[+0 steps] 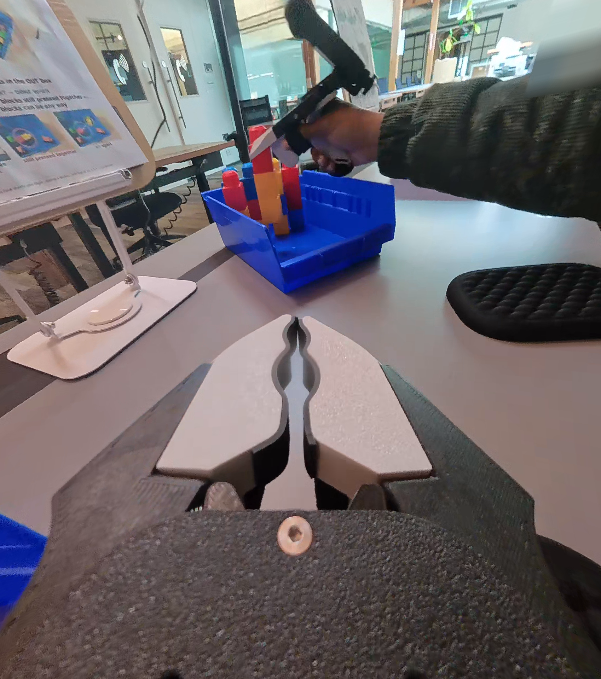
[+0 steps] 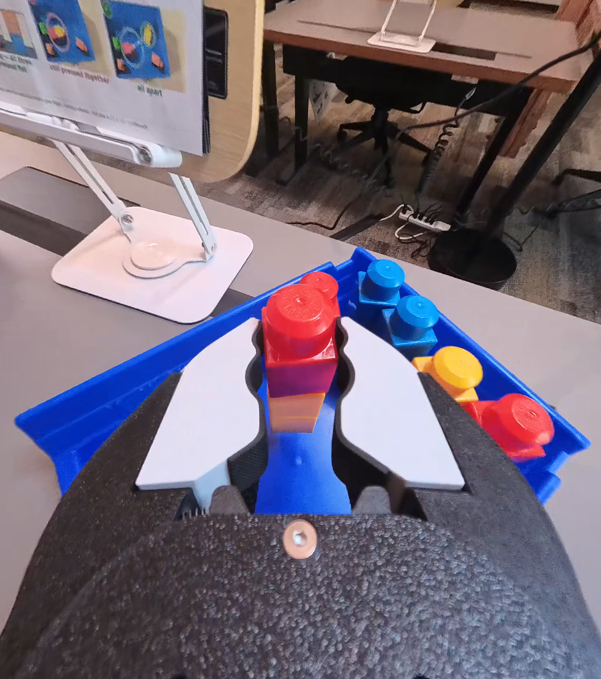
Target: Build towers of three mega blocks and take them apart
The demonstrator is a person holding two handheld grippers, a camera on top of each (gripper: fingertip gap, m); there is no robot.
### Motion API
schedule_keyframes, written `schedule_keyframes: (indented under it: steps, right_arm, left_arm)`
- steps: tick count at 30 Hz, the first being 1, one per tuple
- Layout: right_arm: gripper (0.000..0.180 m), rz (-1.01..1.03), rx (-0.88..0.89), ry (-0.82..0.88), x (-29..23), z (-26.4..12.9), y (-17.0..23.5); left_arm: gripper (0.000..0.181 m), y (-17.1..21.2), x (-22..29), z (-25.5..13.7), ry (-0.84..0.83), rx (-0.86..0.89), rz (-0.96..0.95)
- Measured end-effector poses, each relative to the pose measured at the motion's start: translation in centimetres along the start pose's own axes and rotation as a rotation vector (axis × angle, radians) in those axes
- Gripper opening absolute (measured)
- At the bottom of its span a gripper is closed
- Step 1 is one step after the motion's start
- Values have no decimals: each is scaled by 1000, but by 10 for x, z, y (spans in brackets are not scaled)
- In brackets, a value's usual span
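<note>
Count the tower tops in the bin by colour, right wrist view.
Red tops: 3, the first in the right claw
Blue tops: 2
Yellow tops: 1
Total: 6

One blue bin [image 2: 115,404], several block towers [image 2: 300,352] (count unclear), one stand [image 2: 166,279].

A printed instruction sheet [image 1: 34,92] with lines of black text and small captioned photos rests on a white stand [image 1: 104,316] on the desk [image 1: 438,385]. The red block [image 2: 300,330] bears embossed lettering around its stud top, too small to read.
</note>
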State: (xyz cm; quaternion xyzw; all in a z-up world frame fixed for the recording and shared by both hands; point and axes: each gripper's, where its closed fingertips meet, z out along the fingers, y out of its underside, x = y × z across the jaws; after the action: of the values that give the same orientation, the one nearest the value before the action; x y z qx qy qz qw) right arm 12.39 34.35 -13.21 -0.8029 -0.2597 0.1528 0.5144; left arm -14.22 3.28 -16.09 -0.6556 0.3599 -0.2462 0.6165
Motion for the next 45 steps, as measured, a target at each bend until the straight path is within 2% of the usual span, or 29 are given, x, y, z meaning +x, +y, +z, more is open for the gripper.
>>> schedule_keyframes:
  steps: [4,7,10,14,15,18,21,24,26,31,36,38,41,45]
  right_arm:
    - [37,23,-71,47,12,23,17]
    - [37,10,-48,122,23,34,19]
    - [38,24,-42,146,27,42,26]
    - [39,8,-124,179,31,50,49]
    - [42,11,-114,187,32,49,47]
    - [69,19,-29,204,29,34,18]
    - [66,-112,138,221,7,-2,-29]
    - [65,-207,254,116,-46,-38,-57]
    - [63,-231,280,-8,-90,-58,-57]
    - [62,-240,294,-275,-186,-94,-23]
    - [62,-167,308,-442,-242,-110,13]
    - [61,-111,307,-514,-257,-115,22]
    - [59,-66,306,-580,-270,-120,31]
    - [58,-76,296,-591,-276,-119,39]
  left_arm:
    - [0,7,7,5,12,-29,37]
    - [0,7,10,6,18,-32,50]
    - [0,6,14,6,51,-28,-1]
    - [0,8,18,8,67,-32,-23]
    - [0,7,16,8,55,-27,-19]
    - [0,-6,-5,-3,-40,11,-19]
    - [6,-34,-52,-33,-193,27,-19]
    - [19,-41,-113,-70,-323,-105,-81]
    - [32,-30,-158,-89,-392,-242,-119]
    - [44,34,-241,-105,-515,-578,-203]
    - [51,114,-256,-92,-584,-884,-399]
    - [56,139,-263,-94,-630,-990,-387]
    - [49,157,-275,-90,-669,-997,-359]
    - [49,147,-276,-90,-664,-915,-373]
